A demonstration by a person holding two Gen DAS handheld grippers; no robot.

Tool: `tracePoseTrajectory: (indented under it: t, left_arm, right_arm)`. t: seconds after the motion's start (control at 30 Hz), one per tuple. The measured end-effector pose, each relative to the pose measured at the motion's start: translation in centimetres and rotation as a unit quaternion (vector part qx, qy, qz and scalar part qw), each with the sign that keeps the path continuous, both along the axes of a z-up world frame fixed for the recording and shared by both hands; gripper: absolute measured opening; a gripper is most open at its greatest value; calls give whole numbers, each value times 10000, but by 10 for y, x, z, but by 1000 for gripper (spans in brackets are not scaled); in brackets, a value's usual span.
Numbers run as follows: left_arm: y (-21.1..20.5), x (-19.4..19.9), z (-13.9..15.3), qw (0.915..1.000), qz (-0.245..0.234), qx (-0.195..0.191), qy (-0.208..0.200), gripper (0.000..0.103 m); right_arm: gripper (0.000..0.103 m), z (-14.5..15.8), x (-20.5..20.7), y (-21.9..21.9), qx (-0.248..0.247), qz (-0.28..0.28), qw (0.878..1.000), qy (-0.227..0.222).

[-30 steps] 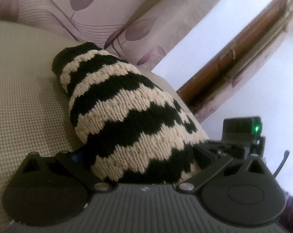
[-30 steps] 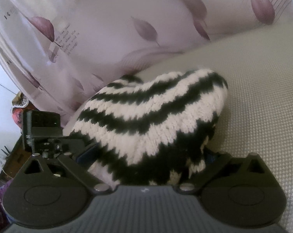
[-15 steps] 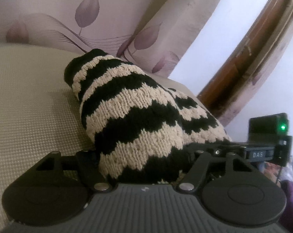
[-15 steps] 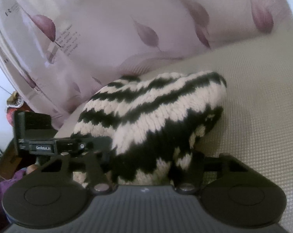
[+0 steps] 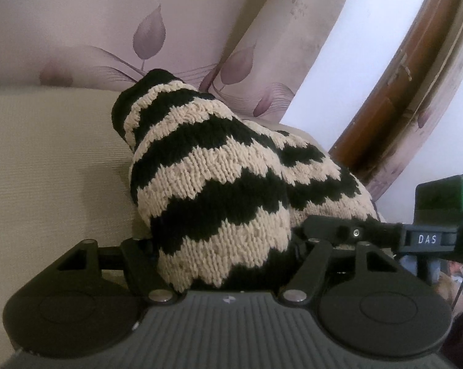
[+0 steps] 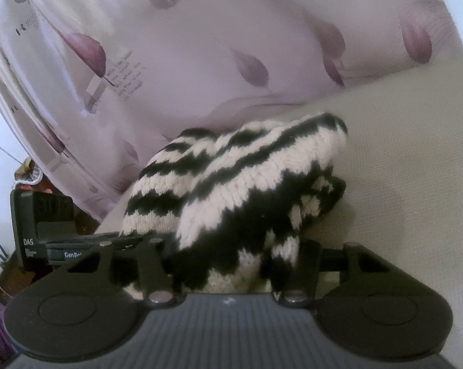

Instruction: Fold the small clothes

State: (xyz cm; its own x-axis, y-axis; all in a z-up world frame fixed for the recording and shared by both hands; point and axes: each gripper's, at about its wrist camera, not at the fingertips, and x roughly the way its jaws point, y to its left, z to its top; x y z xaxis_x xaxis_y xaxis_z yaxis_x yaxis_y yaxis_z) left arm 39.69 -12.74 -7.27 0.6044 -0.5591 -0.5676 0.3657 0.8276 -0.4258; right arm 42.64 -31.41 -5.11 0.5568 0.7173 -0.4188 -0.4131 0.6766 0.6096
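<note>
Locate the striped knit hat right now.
The striped knit hat sits centre in both wrist views on the beige cushion, pinched between the left gripper and right gripper.

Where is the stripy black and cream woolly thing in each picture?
Left wrist view: the black and cream striped knitted garment fills the centre, bunched in the left gripper.
Right wrist view: it sits at centre, slightly lower, bunched in the right gripper.
Shared landmarks: the beige woven cushion surface under it and the pale curtain with purple leaves behind.
</note>
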Motion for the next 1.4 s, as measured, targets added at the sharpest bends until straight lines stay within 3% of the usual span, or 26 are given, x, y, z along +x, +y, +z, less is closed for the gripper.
tracePoseTrajectory:
  t: [0.6, 1.07, 1.4]
  left_arm:
    - [45, -85, 43, 9983, 285, 480, -158, 68]
    - [85, -166, 58, 9958, 568, 696, -201, 68]
    - [107, -199, 63, 9943, 691, 775, -225, 68]
  right_arm:
    - [54, 17, -73, 51, 564, 55, 9982, 191]
    - [54, 19, -135, 97, 847, 302, 9957, 229]
    - [54, 17, -161, 125, 979, 409, 9939, 293]
